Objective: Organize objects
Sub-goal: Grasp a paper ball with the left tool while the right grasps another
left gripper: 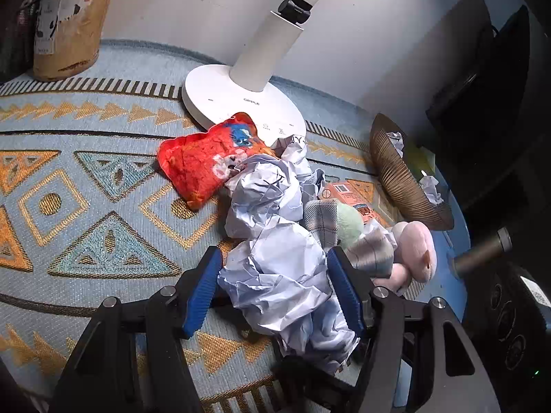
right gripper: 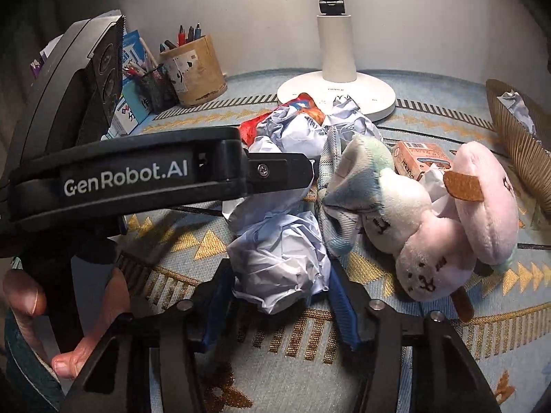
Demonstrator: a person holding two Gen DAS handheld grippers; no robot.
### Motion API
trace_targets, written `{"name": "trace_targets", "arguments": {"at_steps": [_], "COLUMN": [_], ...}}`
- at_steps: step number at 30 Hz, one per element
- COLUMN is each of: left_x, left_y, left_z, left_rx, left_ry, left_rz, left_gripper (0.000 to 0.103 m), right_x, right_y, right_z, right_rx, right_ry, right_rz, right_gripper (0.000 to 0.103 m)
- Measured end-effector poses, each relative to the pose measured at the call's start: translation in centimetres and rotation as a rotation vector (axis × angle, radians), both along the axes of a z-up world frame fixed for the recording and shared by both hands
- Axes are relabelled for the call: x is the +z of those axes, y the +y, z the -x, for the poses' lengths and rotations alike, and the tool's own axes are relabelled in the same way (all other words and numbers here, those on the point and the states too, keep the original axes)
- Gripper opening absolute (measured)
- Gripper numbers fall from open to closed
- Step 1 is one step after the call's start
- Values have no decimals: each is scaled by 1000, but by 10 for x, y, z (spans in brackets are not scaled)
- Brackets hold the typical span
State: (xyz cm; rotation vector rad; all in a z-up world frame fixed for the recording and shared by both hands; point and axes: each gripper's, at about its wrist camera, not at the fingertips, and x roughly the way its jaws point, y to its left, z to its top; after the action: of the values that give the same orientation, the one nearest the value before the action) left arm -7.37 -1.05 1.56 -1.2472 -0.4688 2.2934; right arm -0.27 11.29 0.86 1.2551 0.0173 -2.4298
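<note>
Several crumpled white paper balls lie in a heap on the patterned cloth. My left gripper [left gripper: 273,284] has its blue pads on both sides of one paper ball [left gripper: 279,275], shut on it. My right gripper [right gripper: 280,285] likewise grips another crumpled paper ball [right gripper: 279,261] between its blue pads. More paper [left gripper: 265,192] lies behind, partly over a red snack bag [left gripper: 203,161]. A pink plush toy [right gripper: 444,237] with a plaid bow lies to the right. The left gripper's black body [right gripper: 137,175] crosses the right wrist view.
A white lamp base [left gripper: 241,99] stands at the back. A ribbed brown basket [left gripper: 399,175] at the right holds crumpled paper. A small orange box [right gripper: 420,161] lies behind the plush. A paper pen holder [right gripper: 196,69] and a mesh cup stand at the back left.
</note>
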Motion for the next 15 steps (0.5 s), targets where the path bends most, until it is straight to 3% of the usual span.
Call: {"name": "trace_targets", "arguments": {"at_steps": [3, 9, 15], "left_x": [7, 19, 17], "left_y": [-2, -26, -29], "left_z": [-10, -59, -105], "left_rx": [6, 44, 107], "left_ry": [23, 62, 88], "left_rz": [26, -11, 122], "left_gripper": [56, 55, 55], "right_x": [7, 22, 25], "right_y": [3, 19, 51], "right_z": [-6, -46, -69], "right_rx": [4, 63, 28], "right_ry": [31, 95, 111], "right_rz": [27, 43, 17], "right_gripper": [46, 46, 47]}}
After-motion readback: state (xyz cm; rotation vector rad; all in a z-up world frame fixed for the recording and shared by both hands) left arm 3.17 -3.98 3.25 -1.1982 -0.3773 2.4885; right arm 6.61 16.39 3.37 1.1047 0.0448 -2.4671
